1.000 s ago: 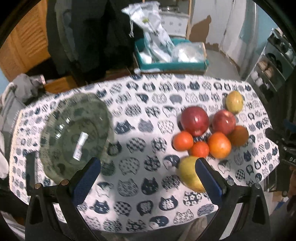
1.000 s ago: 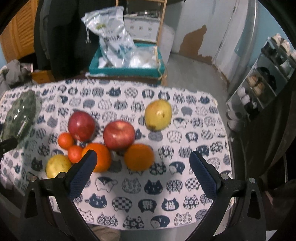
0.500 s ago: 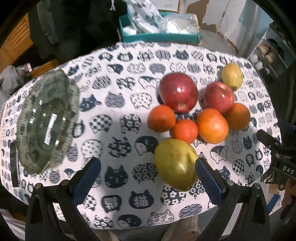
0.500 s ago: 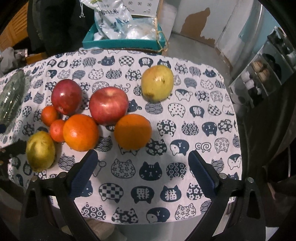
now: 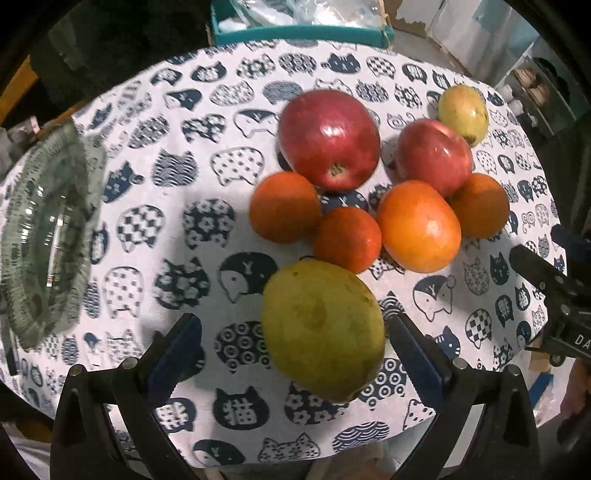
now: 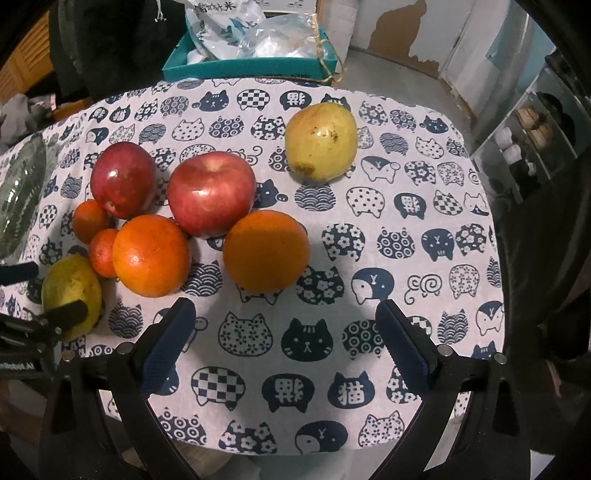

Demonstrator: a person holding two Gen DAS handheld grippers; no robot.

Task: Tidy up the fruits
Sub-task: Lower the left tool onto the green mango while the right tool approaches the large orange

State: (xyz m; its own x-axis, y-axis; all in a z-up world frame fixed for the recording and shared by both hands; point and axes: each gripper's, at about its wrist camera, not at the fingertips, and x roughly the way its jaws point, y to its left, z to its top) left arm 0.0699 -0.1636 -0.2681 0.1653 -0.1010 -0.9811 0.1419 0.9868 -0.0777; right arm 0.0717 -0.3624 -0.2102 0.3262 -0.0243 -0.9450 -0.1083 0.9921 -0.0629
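Where oranges (image 5: 417, 225) crowd, teal box (image 6: 243, 68) behind

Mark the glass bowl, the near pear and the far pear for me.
glass bowl (image 5: 51, 236), left wrist view, inner wall.
near pear (image 5: 321, 328), left wrist view, middle of its skin.
far pear (image 6: 321, 142), right wrist view, middle of its skin.

A cat-print cloth (image 6: 388, 229) covers the desk. Behind it, a teal box (image 6: 251, 66) holds plastic bags (image 6: 236, 33). Shelves (image 6: 535, 140) stand at right, beside a wall with peeling paint (image 6: 406, 26).
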